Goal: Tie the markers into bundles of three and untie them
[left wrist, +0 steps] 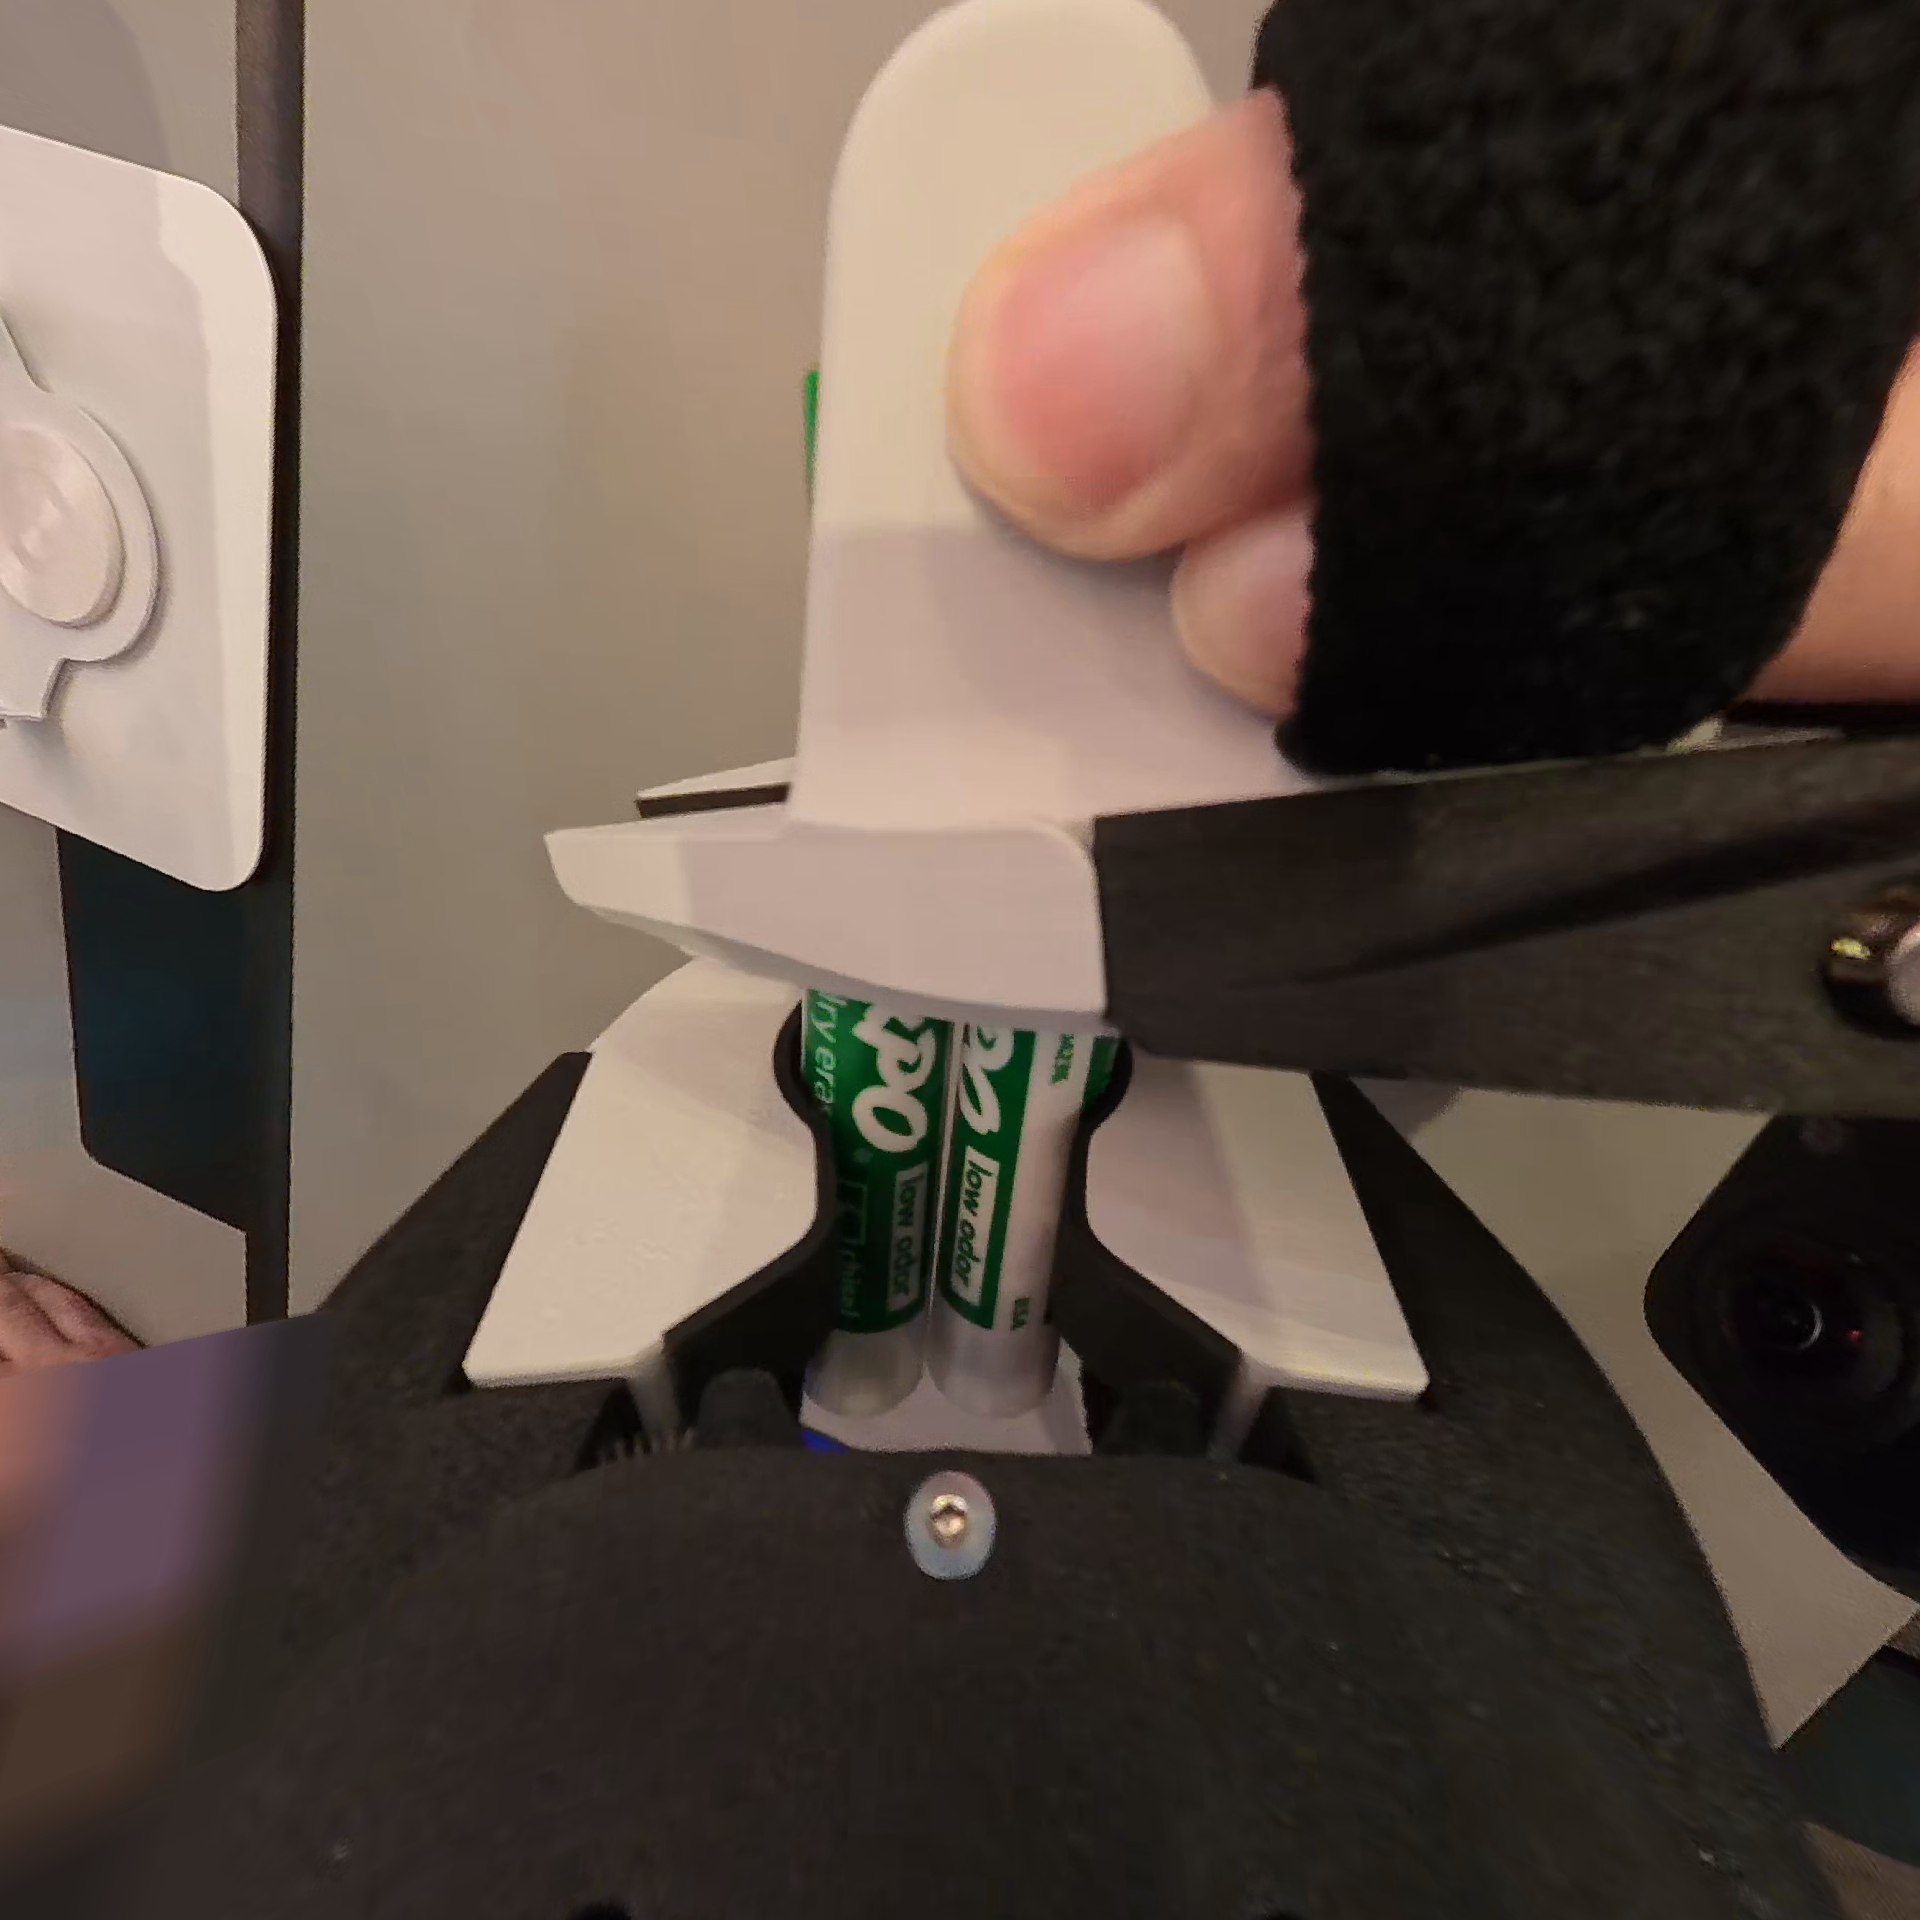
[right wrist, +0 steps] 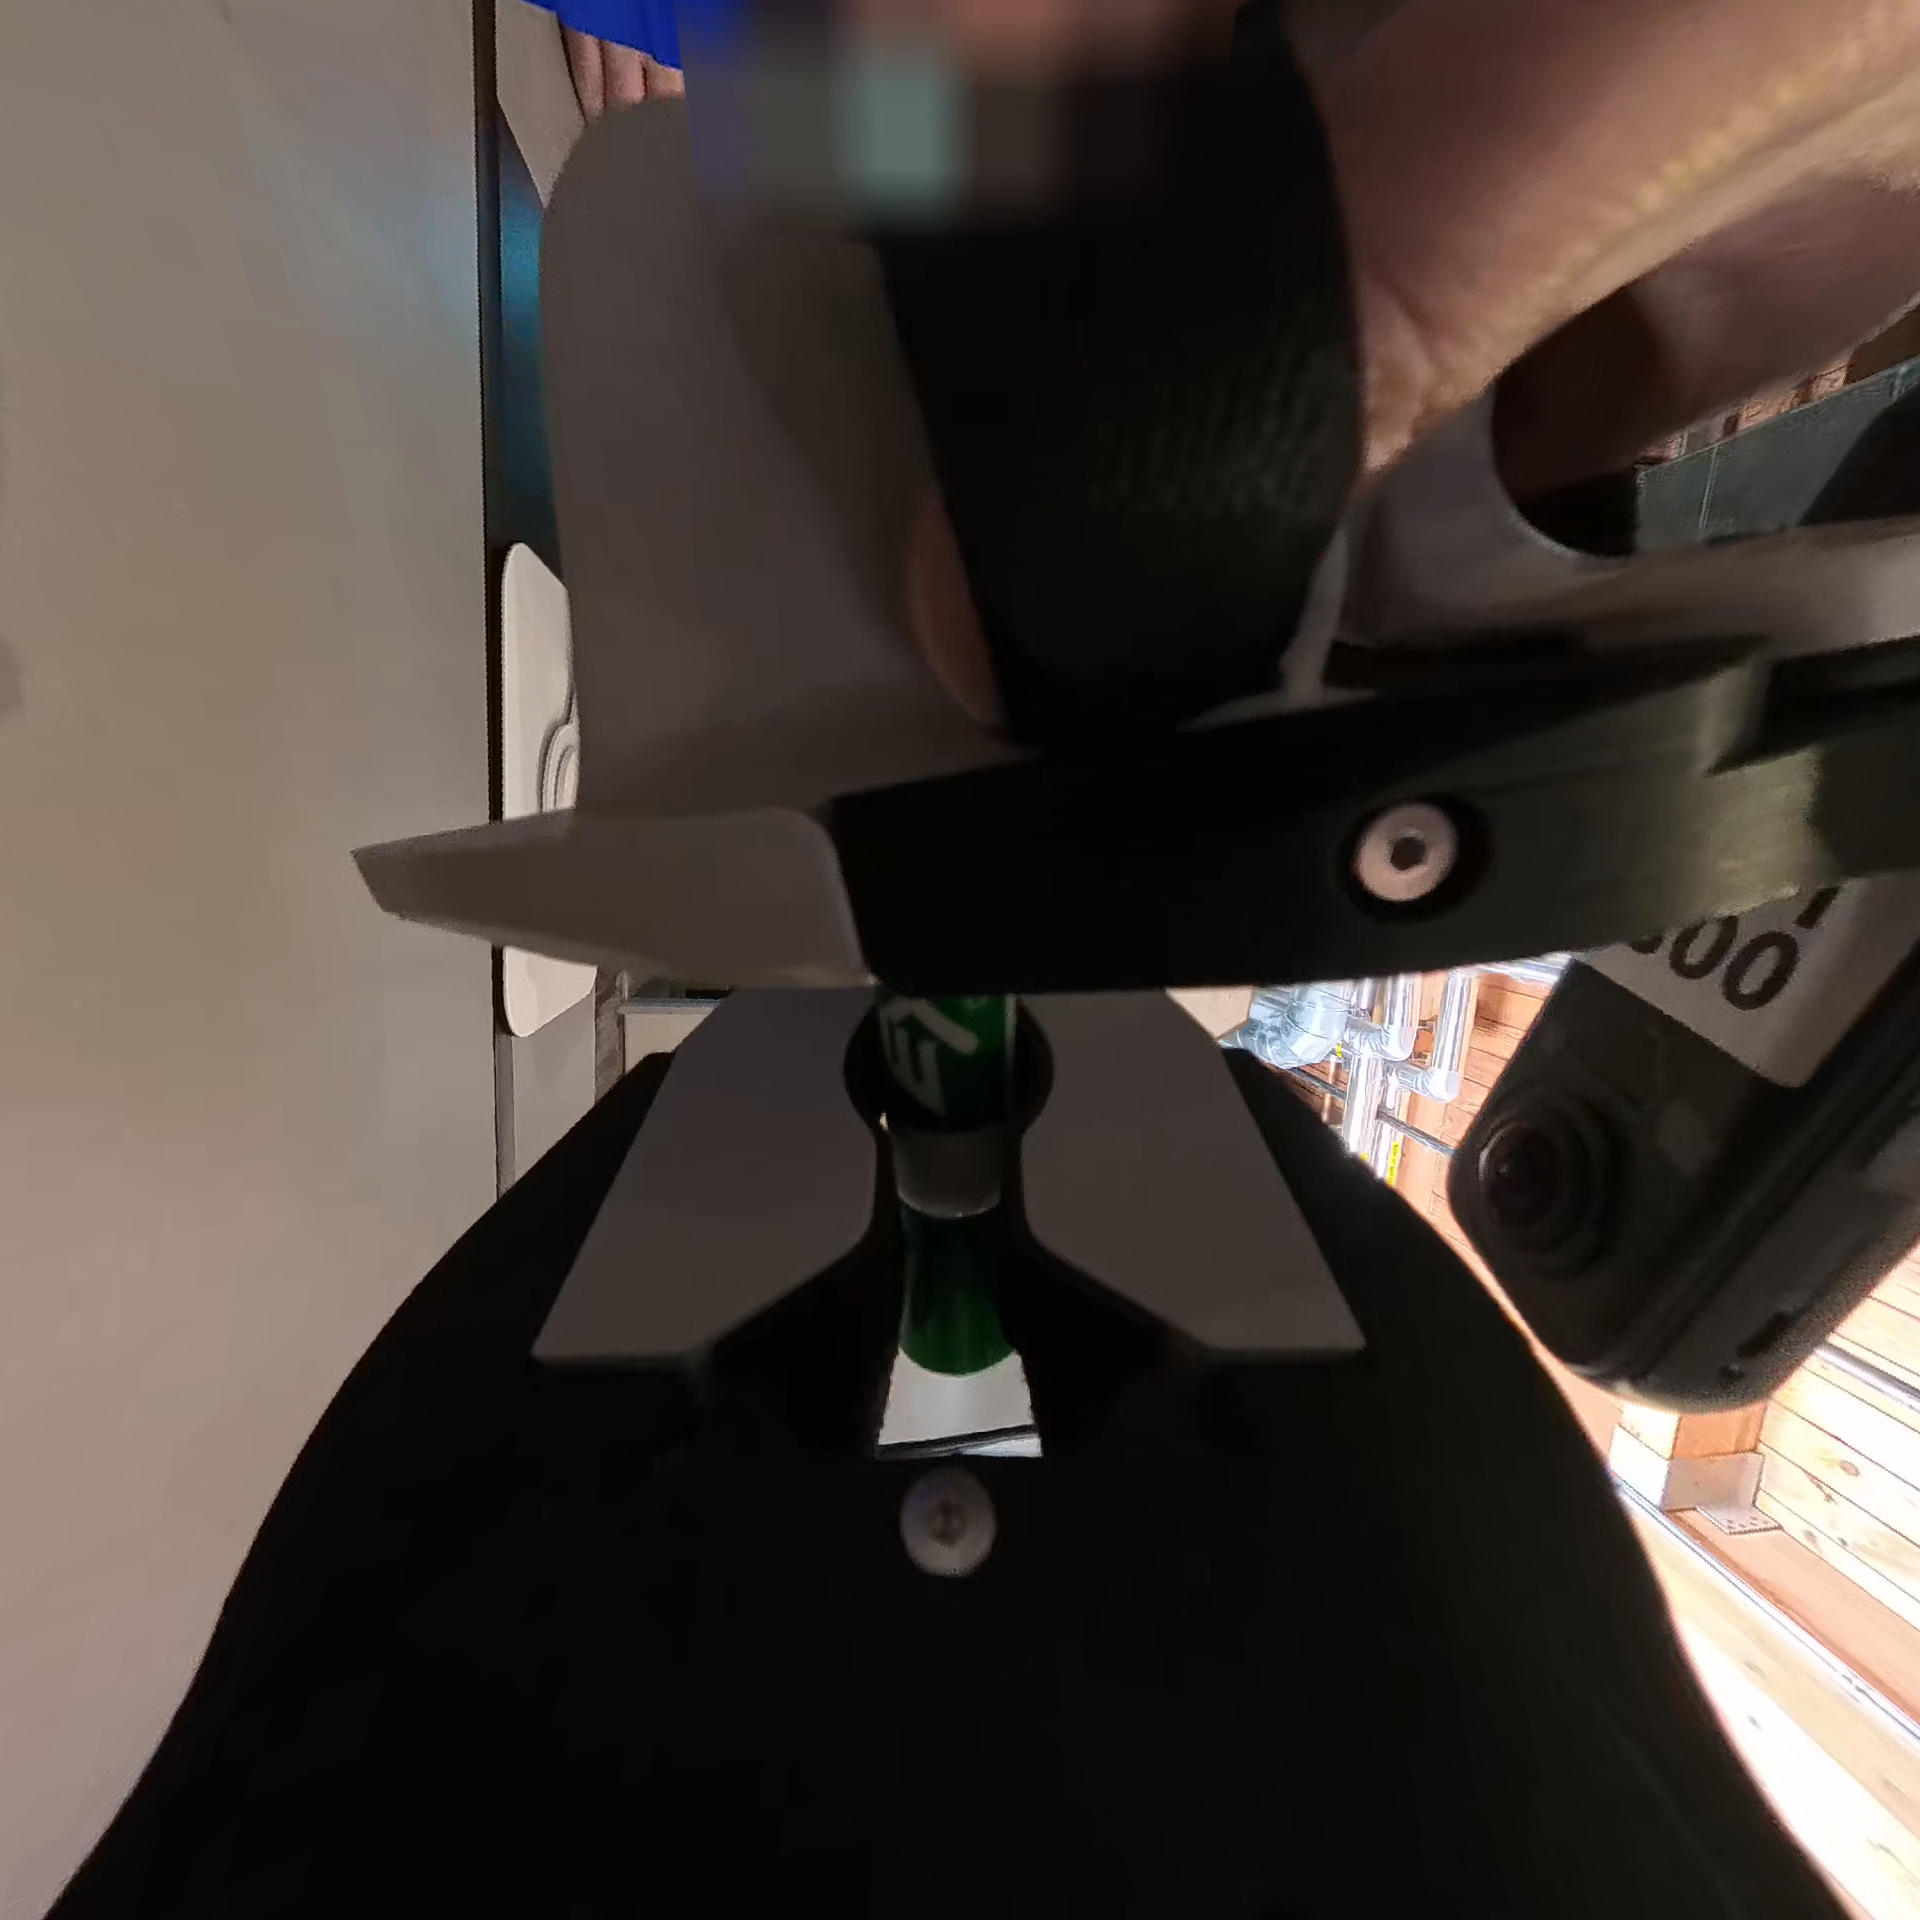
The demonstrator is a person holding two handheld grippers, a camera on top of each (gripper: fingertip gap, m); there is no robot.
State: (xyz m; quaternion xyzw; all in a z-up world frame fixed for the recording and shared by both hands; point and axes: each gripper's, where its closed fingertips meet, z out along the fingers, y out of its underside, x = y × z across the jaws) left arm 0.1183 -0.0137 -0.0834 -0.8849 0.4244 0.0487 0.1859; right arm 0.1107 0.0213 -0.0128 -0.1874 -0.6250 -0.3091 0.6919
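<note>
In the left wrist view my left gripper point(left wrist: 951, 1049) is shut on two green-and-white markers point(left wrist: 935, 1226) that lie side by side between its white fingers point(left wrist: 665, 1195) and point away from the camera. The right gripper's white finger point(left wrist: 831, 904) crosses just above them and hides their far ends; a hand point(left wrist: 1122, 353) in a black glove holds that gripper. In the right wrist view my right gripper point(right wrist: 945, 1049) is shut on a green marker point(right wrist: 951, 1278). The left gripper's white finger point(right wrist: 623, 894) crosses over it. No tie shows in either view.
A grey wall with a white plate point(left wrist: 114, 520) and a dark vertical strip point(left wrist: 270, 416) stands close behind. Each gripper's camera shows in the other's view point(left wrist: 1787, 1330) point(right wrist: 1538, 1195). Wooden boards point(right wrist: 1766, 1507) show at the right.
</note>
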